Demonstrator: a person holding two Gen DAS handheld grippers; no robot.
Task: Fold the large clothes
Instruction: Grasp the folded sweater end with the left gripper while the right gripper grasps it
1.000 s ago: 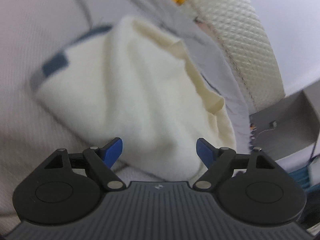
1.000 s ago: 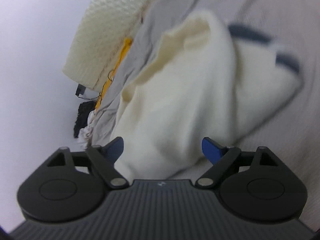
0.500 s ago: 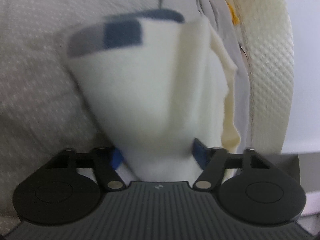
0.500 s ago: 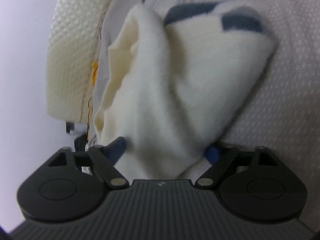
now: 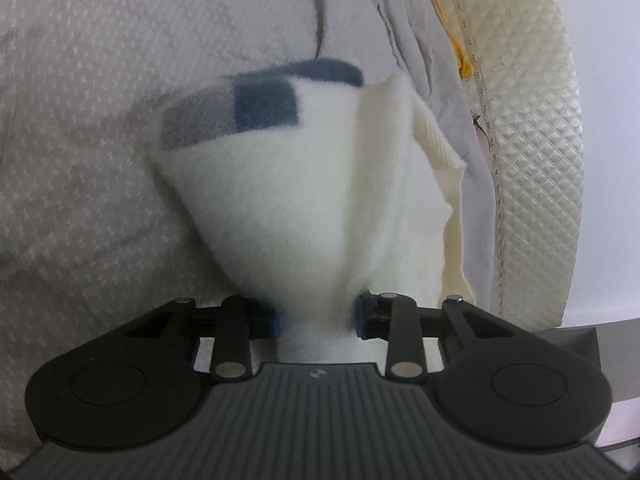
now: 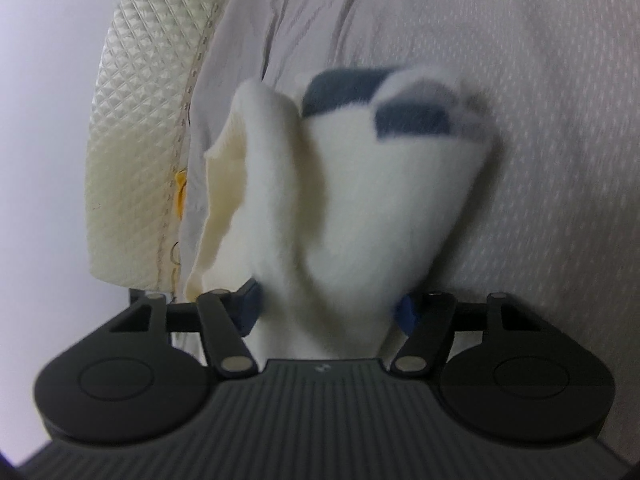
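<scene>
A cream fleece garment (image 5: 304, 184) with a dark blue patch (image 5: 264, 108) and a grey one at its far end lies bunched on a pale patterned bedsheet (image 5: 92, 128). My left gripper (image 5: 319, 316) has its jaws closing on the near end of the cloth, and both blue pads press into the gathered fleece. In the right wrist view the same garment (image 6: 360, 200) fills the gap of my right gripper (image 6: 328, 308). Its jaws stand wider and are closing too, both pads against the fabric. The cloth hides the inner faces of the pads.
A quilted cream mattress edge (image 5: 532, 160) runs along the right in the left wrist view and along the left as the mattress edge (image 6: 140, 120) in the right wrist view. A loose grey sheet (image 5: 400, 20) is tucked beside it, with a yellow strip (image 5: 460, 56) in the seam.
Both grippers came down and rolled over the garment, and their wide jaws have narrowed onto its near end. The fleece now rises bunched in front of each camera.
</scene>
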